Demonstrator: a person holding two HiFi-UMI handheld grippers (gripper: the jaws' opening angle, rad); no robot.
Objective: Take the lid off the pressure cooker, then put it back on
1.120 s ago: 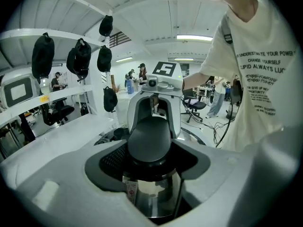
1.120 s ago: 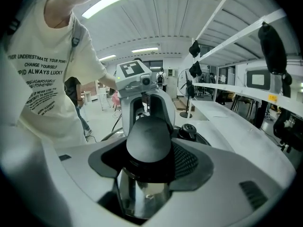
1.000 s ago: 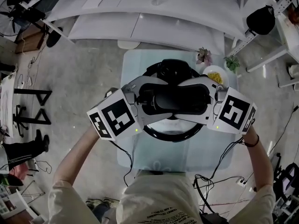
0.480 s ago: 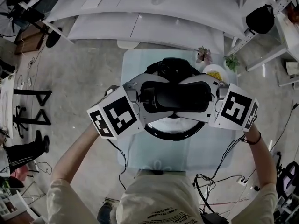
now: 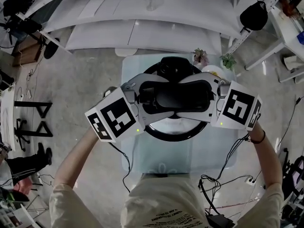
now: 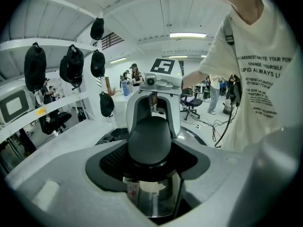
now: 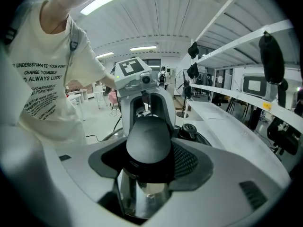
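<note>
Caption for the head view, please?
The left gripper and right gripper grip the black handle of the pressure cooker lid from opposite sides, above a glass table.

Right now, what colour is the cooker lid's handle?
The lid handle is black; right gripper view shows it best.

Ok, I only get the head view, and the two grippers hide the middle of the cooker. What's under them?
Observer: The left gripper view shows a black lid handle sitting between the jaws of the left gripper.
Operator: Is the other one around it too?
Observer: Yes. In the right gripper view the black lid handle also sits between the jaws of the right gripper. I can't tell if the pads squeeze it.
Operator: Anything under the handle?
Observer: Shiny metal, with a small sticker on it.
</note>
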